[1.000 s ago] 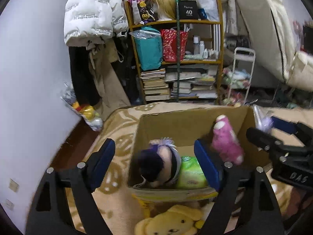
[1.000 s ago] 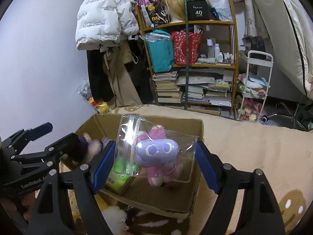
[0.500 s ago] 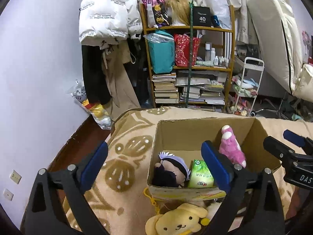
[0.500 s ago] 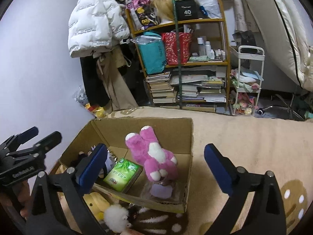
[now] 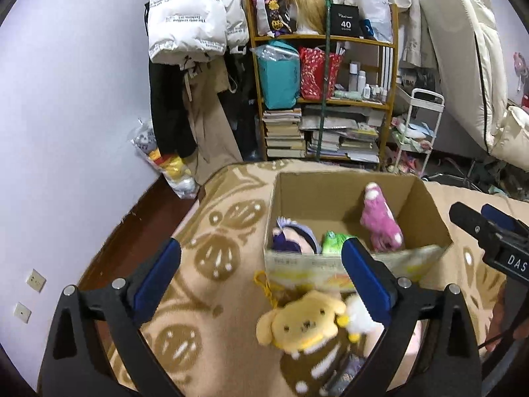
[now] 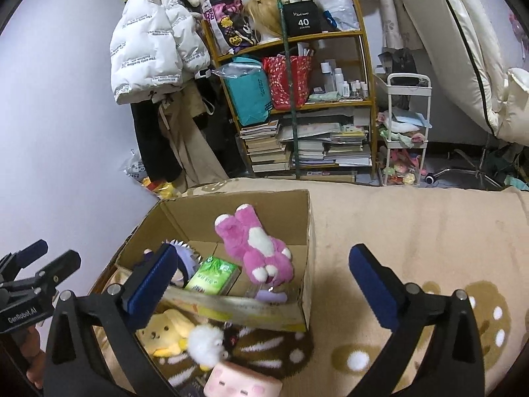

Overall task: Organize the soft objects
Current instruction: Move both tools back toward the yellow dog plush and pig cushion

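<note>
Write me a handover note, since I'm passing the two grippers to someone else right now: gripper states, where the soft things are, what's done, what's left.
Left gripper: open, empty, over the blanket in front of the box.
Right gripper: open, empty, by the box's near right corner.
In the cardboard box: pink plush, purple-haired doll, green tissue pack, and a small purple plush in clear packaging at the near right corner.
Outside, on the blanket in front of the box: yellow dog plush, white fluffy toy, pink block-shaped plush.
Left to do: probably box those three.
</note>
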Available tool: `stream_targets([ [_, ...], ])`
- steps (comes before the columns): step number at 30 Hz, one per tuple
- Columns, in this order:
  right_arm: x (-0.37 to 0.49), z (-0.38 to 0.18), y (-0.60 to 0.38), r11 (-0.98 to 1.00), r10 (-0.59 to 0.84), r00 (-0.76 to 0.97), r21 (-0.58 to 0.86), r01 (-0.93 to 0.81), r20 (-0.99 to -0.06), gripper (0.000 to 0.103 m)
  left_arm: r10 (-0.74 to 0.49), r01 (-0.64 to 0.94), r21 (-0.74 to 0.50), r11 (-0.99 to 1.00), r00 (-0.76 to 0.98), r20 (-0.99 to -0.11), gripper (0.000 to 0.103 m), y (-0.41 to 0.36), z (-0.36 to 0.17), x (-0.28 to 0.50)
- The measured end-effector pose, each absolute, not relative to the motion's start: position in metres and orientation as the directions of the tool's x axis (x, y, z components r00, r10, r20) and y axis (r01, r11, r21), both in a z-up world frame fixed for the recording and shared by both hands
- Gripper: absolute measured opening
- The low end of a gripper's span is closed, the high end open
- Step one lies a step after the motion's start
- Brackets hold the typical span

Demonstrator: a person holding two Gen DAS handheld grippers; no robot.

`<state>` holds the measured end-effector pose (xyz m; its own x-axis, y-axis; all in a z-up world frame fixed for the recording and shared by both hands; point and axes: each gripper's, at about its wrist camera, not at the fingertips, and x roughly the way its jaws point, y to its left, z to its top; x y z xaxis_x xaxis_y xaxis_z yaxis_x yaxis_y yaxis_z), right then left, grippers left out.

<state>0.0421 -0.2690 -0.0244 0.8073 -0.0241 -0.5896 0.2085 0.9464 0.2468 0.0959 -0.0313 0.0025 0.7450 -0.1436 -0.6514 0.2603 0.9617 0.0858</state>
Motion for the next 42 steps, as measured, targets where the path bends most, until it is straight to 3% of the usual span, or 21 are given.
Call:
stream_targets([
  [12, -0.003, -0.01, -0.25, 0.942, 0.024, 0.782, 0.276, 0.19, -0.623, 0.103, -0.174, 0.305, 0.072, 0.95, 0.706, -0.686, 0.097, -0.026, 0.002, 0.048],
  [20, -0.023, -0.034, -0.239, 0.942, 0.063, 0.713, 0.278, 0.189, -0.698, 0.103, -0.147, 0.329, 0.113, 0.937, 0.669, -0.729, 0.097, -0.027, -0.008, 0.033],
  [42, -0.006, -0.077, -0.244, 0.923, 0.1, 0.603, 0.301, 0.241, -0.791, 0.103, -0.153, 0.341, 0.062, 0.938, 0.567, -0.809, 0.097, -0.035, -0.06, 0.05],
])
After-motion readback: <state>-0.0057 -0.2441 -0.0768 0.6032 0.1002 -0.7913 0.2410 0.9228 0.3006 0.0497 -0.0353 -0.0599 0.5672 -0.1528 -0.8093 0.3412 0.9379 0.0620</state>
